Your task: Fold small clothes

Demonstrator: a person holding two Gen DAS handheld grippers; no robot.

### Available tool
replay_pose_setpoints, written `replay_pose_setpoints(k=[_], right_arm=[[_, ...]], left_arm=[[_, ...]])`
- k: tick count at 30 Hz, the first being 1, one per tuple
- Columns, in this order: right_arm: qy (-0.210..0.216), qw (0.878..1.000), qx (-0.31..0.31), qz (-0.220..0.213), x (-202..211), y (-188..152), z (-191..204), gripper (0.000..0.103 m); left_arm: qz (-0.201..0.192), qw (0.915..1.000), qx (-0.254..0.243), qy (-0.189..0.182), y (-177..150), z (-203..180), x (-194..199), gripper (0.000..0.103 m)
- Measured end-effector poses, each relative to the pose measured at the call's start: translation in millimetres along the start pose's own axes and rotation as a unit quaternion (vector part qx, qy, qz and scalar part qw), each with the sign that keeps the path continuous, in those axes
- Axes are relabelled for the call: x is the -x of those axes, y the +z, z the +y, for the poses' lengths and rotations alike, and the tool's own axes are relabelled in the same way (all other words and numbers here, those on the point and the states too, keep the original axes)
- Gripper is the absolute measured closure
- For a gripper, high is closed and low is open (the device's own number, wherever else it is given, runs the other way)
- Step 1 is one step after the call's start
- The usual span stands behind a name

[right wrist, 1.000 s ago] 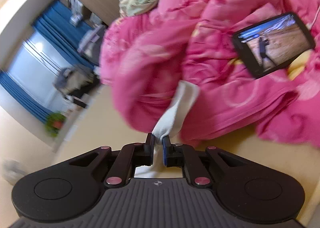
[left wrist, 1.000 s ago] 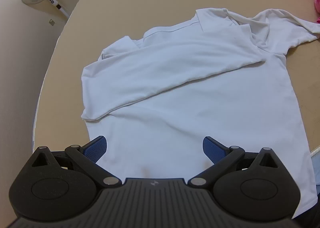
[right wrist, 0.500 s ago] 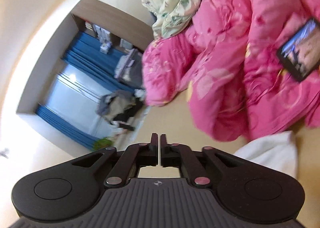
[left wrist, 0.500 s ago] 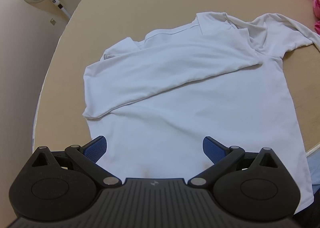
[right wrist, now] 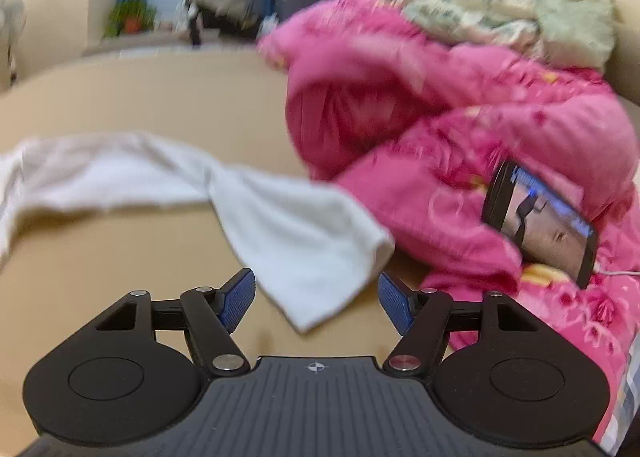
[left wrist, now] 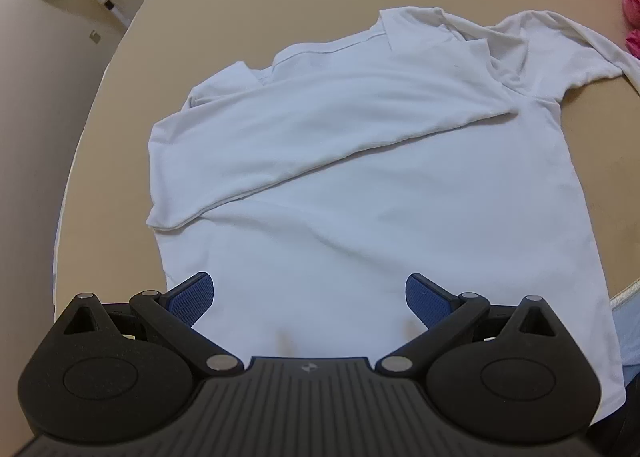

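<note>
Right wrist view: the white cotton sleeve (right wrist: 316, 245) lies just ahead between the right gripper (right wrist: 317, 299) jaws, spread wide and empty, its length running away leftward.

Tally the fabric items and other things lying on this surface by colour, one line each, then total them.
White: 1, the polo shirt, one sleeve reaching toward the right gripper
Pink: 1, the quilt
Pale green floral: 1, the blanket
Black: 1, the phone lying on the quilt
Total: 4
</note>
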State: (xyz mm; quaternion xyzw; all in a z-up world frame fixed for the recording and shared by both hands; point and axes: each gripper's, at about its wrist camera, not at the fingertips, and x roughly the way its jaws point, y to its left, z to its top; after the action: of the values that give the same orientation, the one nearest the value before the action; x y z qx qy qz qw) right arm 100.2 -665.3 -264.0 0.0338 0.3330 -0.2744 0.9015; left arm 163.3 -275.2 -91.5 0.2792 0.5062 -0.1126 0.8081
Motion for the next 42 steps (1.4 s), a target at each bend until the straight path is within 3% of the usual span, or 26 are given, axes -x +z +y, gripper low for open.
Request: replay_pose_setpoints(k=[10, 13, 19, 20, 21, 22, 24, 26, 29, 31, 34, 36, 42], right_arm=[[0.002, 0.993, 0.119, -0.011, -17, -3, 38, 0.032], [0.029, 0.992, 0.121, 0.018, -33, 3, 41, 0.048], [0.014, 0.995, 0.091, 0.021, -59, 15, 33, 0.053], [0.019, 0.995, 0.094, 0.027, -61, 14, 33, 0.083], [0.013, 0.994, 0.101, 0.039, -63, 16, 33, 0.103], [0.013, 0.994, 0.098, 0.041, -60, 19, 33, 0.103], [0.034, 0.997, 0.051, 0.040, -48, 29, 28, 0.103], [0.082, 0.995, -0.043, 0.029, -22, 46, 12, 0.103], [0.179, 0.966, -0.186, -0.016, 26, 71, -20, 0.103], [0.211, 0.944, -0.247, -0.059, 55, 84, -40, 0.103], [0.198, 0.925, -0.308, -0.098, 73, 104, -68, 0.103], [0.166, 0.925, -0.327, -0.101, 66, 117, -82, 0.103], [0.082, 0.921, -0.381, -0.011, 0, 112, -105, 0.103]], left_arm=[[0.012, 0.9999, 0.007, 0.000, 0, 4, -6, 0.001], [0.013, 0.9999, 0.006, 0.000, 1, 4, -7, 0.001], [0.012, 0.9999, -0.002, 0.004, 0, 4, -7, 0.001], [0.012, 0.9999, -0.002, 0.005, 0, 4, -7, 0.001], [0.012, 0.9999, -0.001, 0.005, 0, 4, -6, 0.001], [0.012, 0.9999, 0.000, 0.004, 0, 5, -6, 0.001], [0.009, 1.0000, -0.001, 0.002, 0, 6, -4, 0.001], [0.005, 1.0000, -0.002, 0.001, 1, 6, -2, 0.001], [0.003, 1.0000, 0.002, -0.006, 0, 7, 1, 0.001], [0.001, 0.9999, 0.005, -0.014, 0, 8, 3, 0.001], [-0.002, 0.9998, 0.006, -0.018, -1, 7, 6, 0.001], [0.000, 0.9998, 0.006, -0.016, -1, 6, 7, 0.001], [0.001, 0.9999, 0.011, -0.008, 0, 13, 11, 0.001]])
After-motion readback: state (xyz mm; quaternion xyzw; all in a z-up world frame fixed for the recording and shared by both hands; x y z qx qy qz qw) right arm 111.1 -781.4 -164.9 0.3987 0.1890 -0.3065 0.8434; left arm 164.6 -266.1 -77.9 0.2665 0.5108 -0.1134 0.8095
